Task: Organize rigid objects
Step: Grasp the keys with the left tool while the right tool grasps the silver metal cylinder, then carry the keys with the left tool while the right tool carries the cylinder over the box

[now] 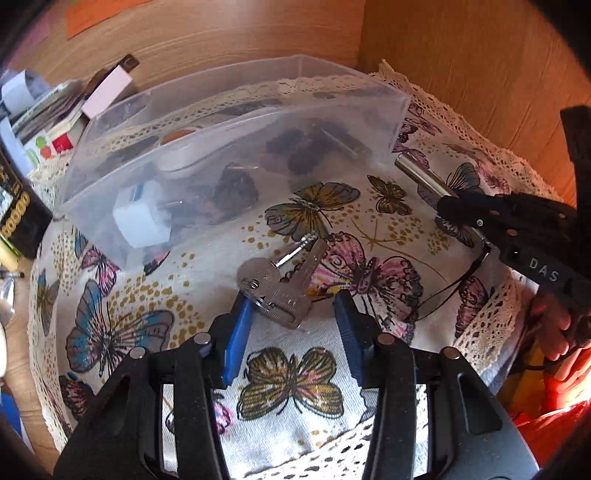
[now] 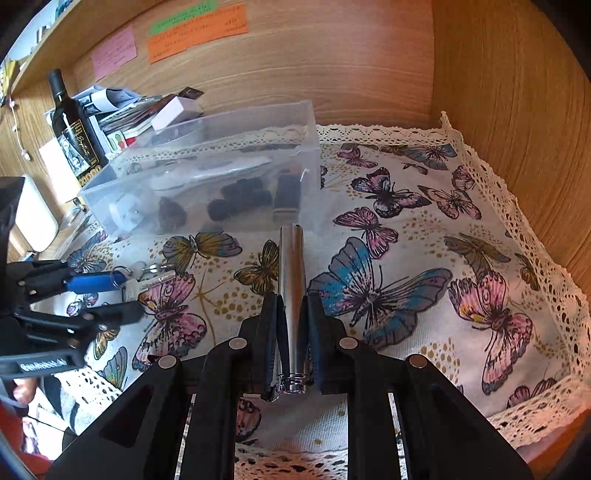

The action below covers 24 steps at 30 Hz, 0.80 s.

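Observation:
A bunch of silver keys [image 1: 282, 286] lies on the butterfly cloth [image 1: 295, 373]. My left gripper [image 1: 293, 301] is open, its blue pads on either side of the keys' near end. It also shows in the right wrist view [image 2: 110, 295], with the keys [image 2: 147, 282] beside it. My right gripper [image 2: 291, 306] is shut on a silver metal tube [image 2: 291, 273], which points toward a clear plastic bin [image 2: 207, 177]. The tube [image 1: 424, 175] and right gripper [image 1: 456, 212] show at the right in the left wrist view. The bin [image 1: 229, 147] holds a white plug, dark pieces and other small items.
A dark wine bottle [image 2: 72, 129] and stacked papers and boxes [image 2: 144, 110] stand left of the bin. Wooden walls [image 2: 517, 110] close the back and right. The cloth's lace edge [image 2: 524, 417] runs along the front right. Coloured notes [image 2: 195, 29] are stuck on the back wall.

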### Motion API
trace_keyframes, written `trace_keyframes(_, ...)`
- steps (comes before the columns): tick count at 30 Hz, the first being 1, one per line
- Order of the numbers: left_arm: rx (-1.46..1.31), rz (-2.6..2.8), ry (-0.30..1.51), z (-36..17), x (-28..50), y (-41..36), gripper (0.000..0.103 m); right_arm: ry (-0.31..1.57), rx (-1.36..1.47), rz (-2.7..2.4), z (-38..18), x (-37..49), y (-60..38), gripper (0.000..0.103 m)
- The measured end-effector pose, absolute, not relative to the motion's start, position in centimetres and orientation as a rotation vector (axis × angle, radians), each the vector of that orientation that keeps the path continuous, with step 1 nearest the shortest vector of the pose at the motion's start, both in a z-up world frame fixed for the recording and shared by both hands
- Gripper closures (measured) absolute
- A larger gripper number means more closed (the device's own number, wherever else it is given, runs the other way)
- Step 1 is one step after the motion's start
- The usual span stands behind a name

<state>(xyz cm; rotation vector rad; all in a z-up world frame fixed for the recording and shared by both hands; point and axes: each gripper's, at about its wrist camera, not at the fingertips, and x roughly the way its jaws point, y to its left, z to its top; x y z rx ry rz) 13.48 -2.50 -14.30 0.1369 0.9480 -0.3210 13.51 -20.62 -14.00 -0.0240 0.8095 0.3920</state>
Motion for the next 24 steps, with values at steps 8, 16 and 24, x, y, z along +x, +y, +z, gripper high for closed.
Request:
trace_keyframes(8, 0.147, -0.33, 0.933, -14.2, 14.1, -3.4, 0.078, 0.799, -0.011, 0.423, -13.9, 13.4, -20.7, 0.089)
trace_keyframes(16, 0.092, -0.302, 0.86, -12.8, 11.9, -2.2, 0.08, 0.734, -0.031, 0.44, -11.9, 12.6, -20.5, 0.089)
trace_keyframes(24, 0.023, -0.236, 0.747, -9.6, 10.1, -0.1, 0.08, 0.639, -0.05, 0.471, -8.9, 12.1, -19.4, 0.089)
